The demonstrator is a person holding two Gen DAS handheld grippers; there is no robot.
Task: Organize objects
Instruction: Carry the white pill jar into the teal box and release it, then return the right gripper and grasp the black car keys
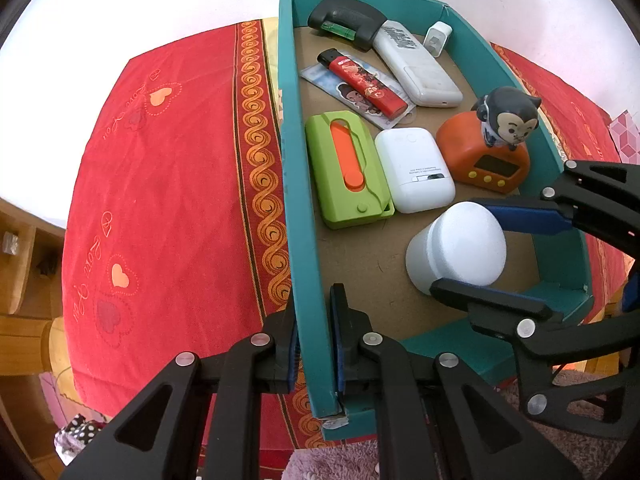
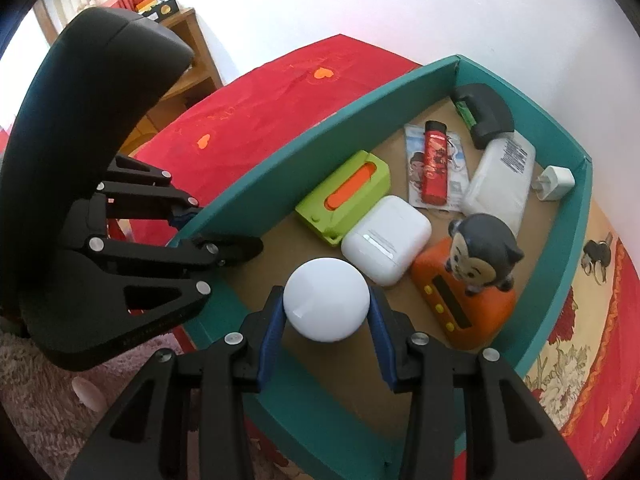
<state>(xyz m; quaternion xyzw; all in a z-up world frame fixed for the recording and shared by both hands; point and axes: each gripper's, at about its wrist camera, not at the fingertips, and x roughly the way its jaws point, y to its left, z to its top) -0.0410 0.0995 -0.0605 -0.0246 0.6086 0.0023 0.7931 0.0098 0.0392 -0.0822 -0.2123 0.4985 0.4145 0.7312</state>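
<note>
The left hand-held gripper [image 1: 314, 344] is clamped on the teal box's [image 1: 298, 184] left wall. Inside the box, near its front end, the right hand-held gripper [image 2: 326, 316] grips a white round-topped jar [image 2: 326, 305] beside the white earbud case [image 2: 386, 238]

Sitting in one box [image 1: 298, 184]: two lighters [image 1: 362, 80] [image 1: 339, 30], two white cases [image 1: 414, 174] [image 1: 416, 64], one jar [image 1: 456, 250], one clock [image 1: 486, 154], one charger plug [image 1: 438, 38].

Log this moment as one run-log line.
left claw: shut on teal box wall | right claw: shut on white jar, inside box | step: placing jar
</note>
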